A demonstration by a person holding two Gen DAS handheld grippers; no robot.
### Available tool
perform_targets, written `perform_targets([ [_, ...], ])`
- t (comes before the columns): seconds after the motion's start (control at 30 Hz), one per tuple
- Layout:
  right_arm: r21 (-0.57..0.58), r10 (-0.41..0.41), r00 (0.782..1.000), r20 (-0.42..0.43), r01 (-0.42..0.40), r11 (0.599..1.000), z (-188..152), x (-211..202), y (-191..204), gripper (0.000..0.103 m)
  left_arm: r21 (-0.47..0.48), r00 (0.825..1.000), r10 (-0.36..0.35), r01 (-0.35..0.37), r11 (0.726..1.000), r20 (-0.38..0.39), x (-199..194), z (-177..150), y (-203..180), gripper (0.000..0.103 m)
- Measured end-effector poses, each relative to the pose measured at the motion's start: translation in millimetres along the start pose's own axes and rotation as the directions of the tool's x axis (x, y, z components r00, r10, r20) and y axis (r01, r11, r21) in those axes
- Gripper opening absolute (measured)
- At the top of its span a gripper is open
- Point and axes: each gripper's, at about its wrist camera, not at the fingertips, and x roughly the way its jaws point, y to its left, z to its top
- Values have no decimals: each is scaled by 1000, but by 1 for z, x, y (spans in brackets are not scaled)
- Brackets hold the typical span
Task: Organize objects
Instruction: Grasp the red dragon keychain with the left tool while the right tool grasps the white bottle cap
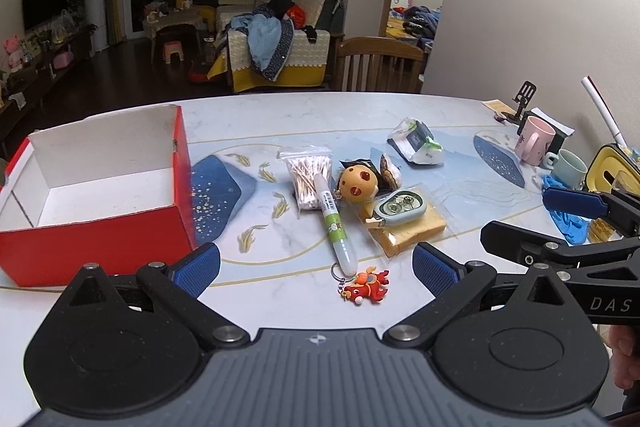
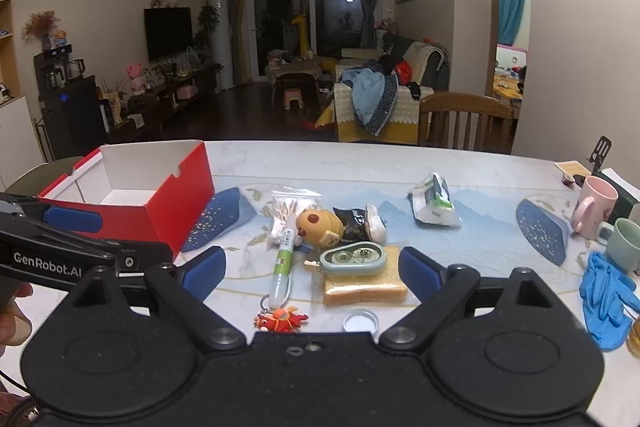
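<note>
A red open box (image 1: 100, 227) (image 2: 176, 203) with a white inside stands at the table's left. To its right lies a cluster: a bag of cotton swabs (image 1: 310, 173) (image 2: 290, 211), a green-and-white tube (image 1: 338, 231) (image 2: 285, 263) with a red keychain figure (image 1: 366, 287) (image 2: 282, 319), an orange toy head (image 1: 358, 183) (image 2: 318, 223), a green oval case (image 1: 400, 207) (image 2: 354, 259) on wrapped toast (image 1: 412, 231) (image 2: 364, 287), and a white packet (image 1: 418, 143) (image 2: 434, 203). My left gripper (image 1: 316, 267) and right gripper (image 2: 312, 269) hover open above the near table, holding nothing.
At the right stand a pink mug (image 1: 534, 141) (image 2: 594, 207), a green mug (image 1: 568, 167) (image 2: 624, 243), blue gloves (image 2: 608, 303) and a yellow case (image 1: 616, 167). A white bottle cap (image 2: 360, 321) lies near the toast. A wooden chair (image 1: 380, 63) is behind the table.
</note>
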Motion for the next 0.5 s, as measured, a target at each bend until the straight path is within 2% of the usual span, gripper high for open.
perform_targets([
  [0.23, 10, -23, 999, -44, 23, 1000, -2, 14, 0, 93, 4, 998, -45, 45, 999, -41, 22, 4, 8, 103],
  [0.4, 1, -52, 995, -79, 52, 999, -8, 29, -7, 93, 21, 995, -31, 33, 999, -91, 47, 5, 12, 103],
  [0.5, 10, -96, 988, -124, 98, 995, -18, 42, -20, 91, 55, 992, -31, 37, 998, -119, 65, 0, 9, 103],
])
